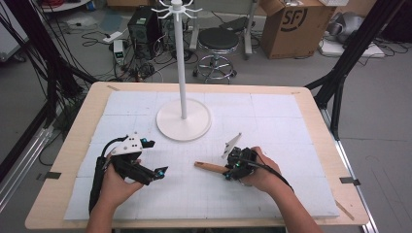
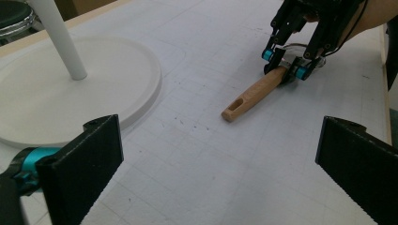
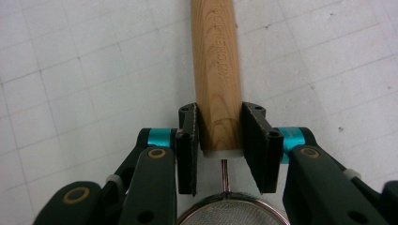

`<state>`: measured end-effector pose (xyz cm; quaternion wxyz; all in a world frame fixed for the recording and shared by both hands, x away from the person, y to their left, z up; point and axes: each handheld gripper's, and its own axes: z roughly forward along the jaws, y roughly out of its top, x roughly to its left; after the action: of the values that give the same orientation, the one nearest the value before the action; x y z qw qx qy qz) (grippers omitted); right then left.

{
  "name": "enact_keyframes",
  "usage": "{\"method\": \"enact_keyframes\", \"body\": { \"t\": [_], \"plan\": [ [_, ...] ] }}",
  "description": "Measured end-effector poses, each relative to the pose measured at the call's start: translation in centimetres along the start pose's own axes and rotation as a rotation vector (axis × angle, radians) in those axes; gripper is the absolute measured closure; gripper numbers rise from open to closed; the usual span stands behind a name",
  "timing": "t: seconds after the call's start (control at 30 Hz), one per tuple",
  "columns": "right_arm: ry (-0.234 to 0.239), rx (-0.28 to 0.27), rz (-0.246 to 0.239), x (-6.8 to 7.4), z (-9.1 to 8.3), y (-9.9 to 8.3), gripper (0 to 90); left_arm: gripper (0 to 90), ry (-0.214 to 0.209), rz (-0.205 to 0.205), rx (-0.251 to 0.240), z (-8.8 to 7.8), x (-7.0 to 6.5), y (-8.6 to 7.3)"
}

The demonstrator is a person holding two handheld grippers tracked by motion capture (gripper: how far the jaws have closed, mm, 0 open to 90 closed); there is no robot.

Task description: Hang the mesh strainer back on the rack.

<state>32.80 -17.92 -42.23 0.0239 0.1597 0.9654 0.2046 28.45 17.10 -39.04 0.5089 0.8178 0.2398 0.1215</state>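
Note:
A small strainer with a light wooden handle point(image 1: 210, 167) lies on the white gridded mat, its handle pointing left. My right gripper point(image 1: 228, 170) is shut on the handle point(image 3: 217, 70) near its mesh end, both pads pressing its sides. The wire mesh bowl point(image 3: 230, 211) sits just behind the jaws. From the left gripper view, the handle point(image 2: 253, 93) rests flat with its slotted end free, and the right gripper point(image 2: 284, 65) clamps its far end. My left gripper point(image 1: 156, 156) hovers open over the mat at the left, nothing between its pads point(image 2: 84, 164).
A white hanging stand with a round base point(image 1: 183, 121) and a tall pole point(image 1: 180, 63) topped by hooks stands at the middle back of the mat. The wooden table edge point(image 1: 73, 145) frames the mat. A stool, a cardboard box and cables lie on the floor beyond.

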Motion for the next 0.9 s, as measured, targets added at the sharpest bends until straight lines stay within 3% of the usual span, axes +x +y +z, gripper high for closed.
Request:
{"method": "enact_keyframes", "body": {
  "t": [0.27,0.57,0.9],
  "plan": [
    [0.010,0.008,-0.002,-0.1,0.1,0.1,66.5,1.7,0.000,0.001,0.002,0.1,-0.1,0.1],
    [0.029,0.102,-0.019,-0.4,0.3,1.4,66.4,1.7,-0.001,0.001,0.007,0.2,0.0,-0.1],
    [0.014,0.079,-0.017,-0.2,0.2,1.1,68.9,1.7,0.004,-0.002,0.004,-0.1,0.0,-0.2]
  ]
}}
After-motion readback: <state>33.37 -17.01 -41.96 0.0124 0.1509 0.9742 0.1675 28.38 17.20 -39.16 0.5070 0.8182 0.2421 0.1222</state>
